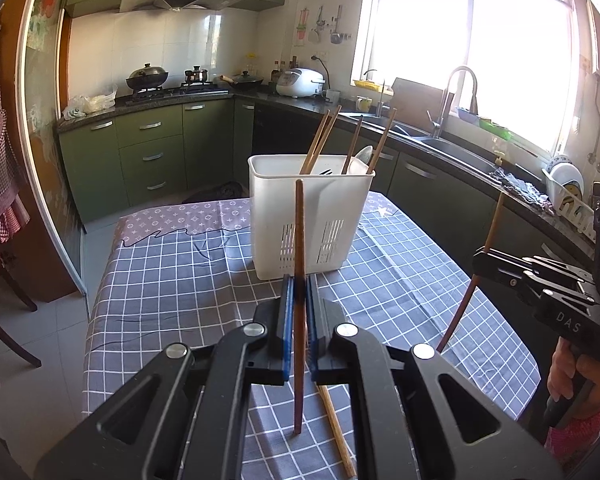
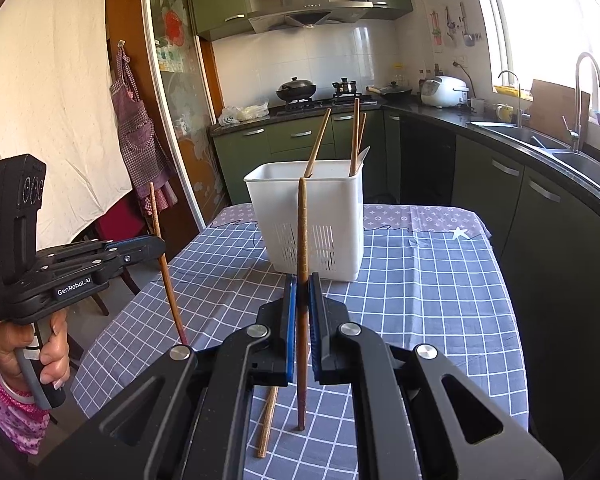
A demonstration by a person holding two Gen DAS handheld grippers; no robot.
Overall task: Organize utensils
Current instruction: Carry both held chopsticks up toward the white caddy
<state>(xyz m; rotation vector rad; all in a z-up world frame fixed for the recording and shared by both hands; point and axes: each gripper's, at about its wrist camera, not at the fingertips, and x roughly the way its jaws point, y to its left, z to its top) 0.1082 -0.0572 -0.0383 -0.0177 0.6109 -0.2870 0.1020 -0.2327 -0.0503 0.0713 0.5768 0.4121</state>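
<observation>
Left claw (image 1: pixel 299 292) is clamped on a dark chopstick (image 1: pixel 299 240), held upright between the blue pads (image 1: pixel 287 312); its lower tip sits just at the cloth (image 1: pixel 180 280), contact unclear. In the right wrist view the same left claw (image 2: pixel 156 246) shows from the side with that chopstick (image 2: pixel 166 276) slightly tilted, and the left hand (image 2: pixel 24 344) grips the handle.

Right claw (image 2: pixel 302 292) is clamped on a second chopstick (image 2: pixel 302 240), also upright, lower end near the cloth (image 2: pixel 420 280). The left wrist view shows the right claw (image 1: pixel 480 260) from the side, its chopstick (image 1: pixel 466 304) leaning, and the right hand (image 1: pixel 580 380) below.

One loose chopstick (image 1: pixel 336 428) lies flat on the bench, just under the claws; in the right wrist view it (image 2: pixel 268 420) lies left of the held one.

White holder (image 1: pixel 308 216) stands upright on the bench beyond both claws, near the middle. Several chopsticks (image 1: pixel 320 140) lean inside it, plus a spoon (image 1: pixel 362 158) at the right side. From the right wrist view the holder (image 2: pixel 304 216) holds three visible chopsticks (image 2: pixel 355 136). Both held chopsticks are apart from the holder, in front of it.
</observation>
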